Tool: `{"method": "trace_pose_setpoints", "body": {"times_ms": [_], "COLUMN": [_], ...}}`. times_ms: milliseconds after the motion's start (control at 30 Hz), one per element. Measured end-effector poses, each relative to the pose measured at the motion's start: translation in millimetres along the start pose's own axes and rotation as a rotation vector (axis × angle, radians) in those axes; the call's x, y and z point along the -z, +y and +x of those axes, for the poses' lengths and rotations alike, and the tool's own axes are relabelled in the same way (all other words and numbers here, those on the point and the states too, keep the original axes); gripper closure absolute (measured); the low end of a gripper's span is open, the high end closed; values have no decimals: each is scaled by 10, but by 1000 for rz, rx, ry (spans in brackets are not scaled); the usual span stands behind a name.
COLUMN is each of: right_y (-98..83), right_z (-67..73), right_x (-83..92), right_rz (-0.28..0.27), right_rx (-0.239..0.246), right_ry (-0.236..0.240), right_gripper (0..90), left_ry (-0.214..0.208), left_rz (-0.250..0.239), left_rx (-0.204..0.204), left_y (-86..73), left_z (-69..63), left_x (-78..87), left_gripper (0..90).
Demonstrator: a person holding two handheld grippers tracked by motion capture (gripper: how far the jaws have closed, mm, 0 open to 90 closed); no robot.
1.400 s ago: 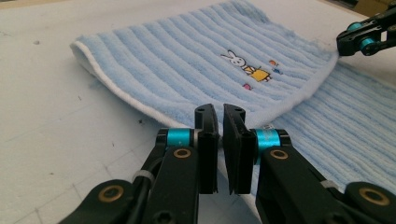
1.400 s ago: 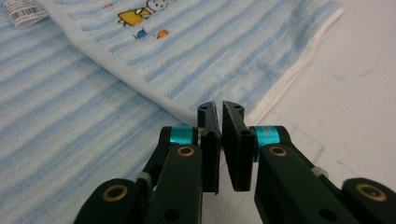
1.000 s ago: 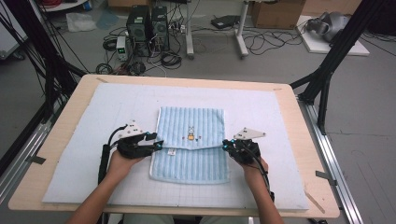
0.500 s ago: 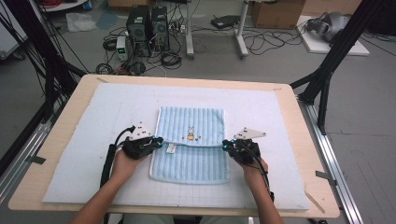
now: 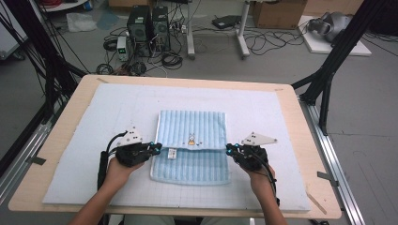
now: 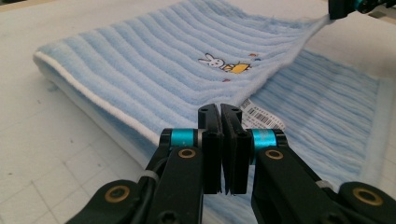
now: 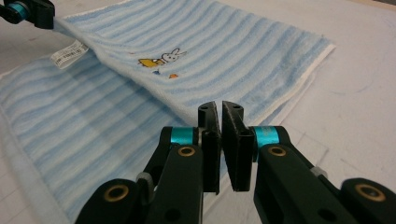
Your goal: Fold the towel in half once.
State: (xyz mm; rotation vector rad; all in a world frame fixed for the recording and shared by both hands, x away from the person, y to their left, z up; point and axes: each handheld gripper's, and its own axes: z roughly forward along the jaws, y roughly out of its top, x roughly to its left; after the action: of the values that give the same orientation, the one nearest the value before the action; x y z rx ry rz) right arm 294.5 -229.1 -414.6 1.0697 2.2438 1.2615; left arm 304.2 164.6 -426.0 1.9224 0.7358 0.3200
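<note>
A light blue striped towel lies on the white mat, its far half folded over toward me, with a small bunny embroidery on top. My left gripper is shut on the left corner of the folded edge, beside the white label. My right gripper is shut on the right corner. In the left gripper view the jaws pinch the towel edge, which stretches to the other gripper's tip at upper right. In the right gripper view the jaws hold the towel edge the same way.
The white gridded mat covers most of the wooden table. Black frame struts stand at both table sides. Computers and cables sit on the floor beyond the far edge.
Both grippers have drawn the held towel edge slightly nearer to the person. The left hand shifted a little; the jaws stayed shut.
</note>
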Motion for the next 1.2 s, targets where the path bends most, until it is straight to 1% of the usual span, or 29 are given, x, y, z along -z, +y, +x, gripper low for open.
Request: {"method": "trace_pose_setpoints", "body": {"times_ms": [133,233,400,500,667,733,833,867,900,967,1067,1133,1167,1200], "right_y": [-56,-112,-215,-248,-290,-311,-342,-356,-368,-395,-428,-445,-450,-455], "right_z": [58,112,189,225,290,330,369,393,407,434,454,456,461,462], "right_x": [104,182,244,262,304,339,361,364,359,350,348,344,338,330], "right_rz": [-4,13,39,49,64,66,79,97,107,134,154,165,172,180], "right_rx": [4,6,18,18,32,38,50,58,71,80,84,82,84,89], "right_ry": [13,28,47,56,78,85,91,88,87,88,94,99,100,101], "right_gripper": [859,859,859,859,859,859,858,859,859,859,859,858,858,858], "left_ry": [-22,-39,-61,-72,-100,-110,-121,-124,-129,-141,-147,-154,-158,-163], "left_rz": [9,22,38,50,56,66,84,97,104,125,133,141,141,148], "left_rx": [-14,-31,-36,-36,-41,-47,-44,-54,-51,-49,-56,-48,-38,-35], "left_y": [-54,-103,-177,-216,-273,-301,-338,-344,-352,-365,-383,-394,-400,-401], "left_z": [-106,-171,-245,-266,-316,-334,-352,-357,-368,-383,-402,-403,-402,-390], "left_x": [67,111,158,183,256,277,281,283,280,281,293,295,290,294], "left_gripper": [867,867,866,867,866,867,866,866,866,868,868,867,864,849]}}
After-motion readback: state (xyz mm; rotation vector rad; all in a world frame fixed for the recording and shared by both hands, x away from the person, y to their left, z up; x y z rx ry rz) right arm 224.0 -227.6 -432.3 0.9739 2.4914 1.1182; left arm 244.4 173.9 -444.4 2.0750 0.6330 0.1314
